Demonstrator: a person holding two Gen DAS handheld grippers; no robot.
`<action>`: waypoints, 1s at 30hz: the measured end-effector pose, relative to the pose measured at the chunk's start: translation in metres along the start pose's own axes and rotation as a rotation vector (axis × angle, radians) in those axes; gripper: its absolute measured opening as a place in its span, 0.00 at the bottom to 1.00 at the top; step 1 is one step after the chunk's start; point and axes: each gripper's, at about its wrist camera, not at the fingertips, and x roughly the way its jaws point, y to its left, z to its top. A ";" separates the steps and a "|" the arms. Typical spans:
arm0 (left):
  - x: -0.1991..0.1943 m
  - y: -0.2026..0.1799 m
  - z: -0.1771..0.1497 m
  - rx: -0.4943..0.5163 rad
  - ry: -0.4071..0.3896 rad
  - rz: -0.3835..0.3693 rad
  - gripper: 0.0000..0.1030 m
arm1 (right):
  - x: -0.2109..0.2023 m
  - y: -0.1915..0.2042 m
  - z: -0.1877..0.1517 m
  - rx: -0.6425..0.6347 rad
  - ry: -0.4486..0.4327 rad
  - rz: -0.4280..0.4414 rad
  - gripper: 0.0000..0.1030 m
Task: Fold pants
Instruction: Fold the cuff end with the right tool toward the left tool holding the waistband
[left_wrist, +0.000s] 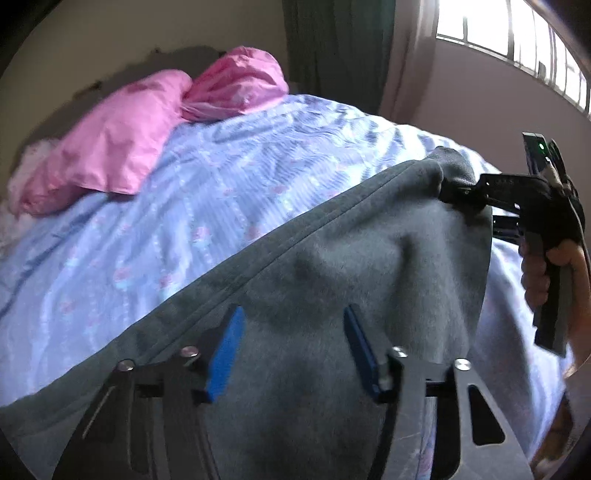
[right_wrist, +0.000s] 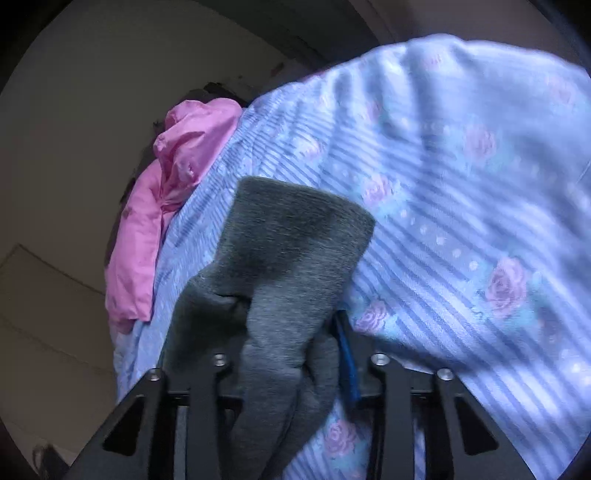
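Bedsheet (left_wrist: 147, 258) beyond pants (left_wrist: 332, 277) hem

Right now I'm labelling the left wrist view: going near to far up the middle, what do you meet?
Left gripper → grey pants → blue floral bedsheet → pink pillows → wall.

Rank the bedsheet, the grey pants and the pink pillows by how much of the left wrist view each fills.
1. Grey pants and striped floral bedsheet: about alike; the pants lie nearest the camera, so no ranking between them.
2. Pink pillows, clearly smallest, farthest away.
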 end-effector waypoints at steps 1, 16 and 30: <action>0.003 0.002 0.003 -0.013 0.009 -0.032 0.39 | -0.007 0.002 0.000 -0.017 -0.021 0.000 0.31; 0.071 0.010 0.023 -0.051 0.175 -0.028 0.06 | -0.010 0.029 0.007 -0.121 -0.047 -0.055 0.29; -0.122 0.069 -0.034 0.003 0.008 0.268 0.23 | -0.092 0.169 -0.037 -0.495 -0.205 -0.223 0.28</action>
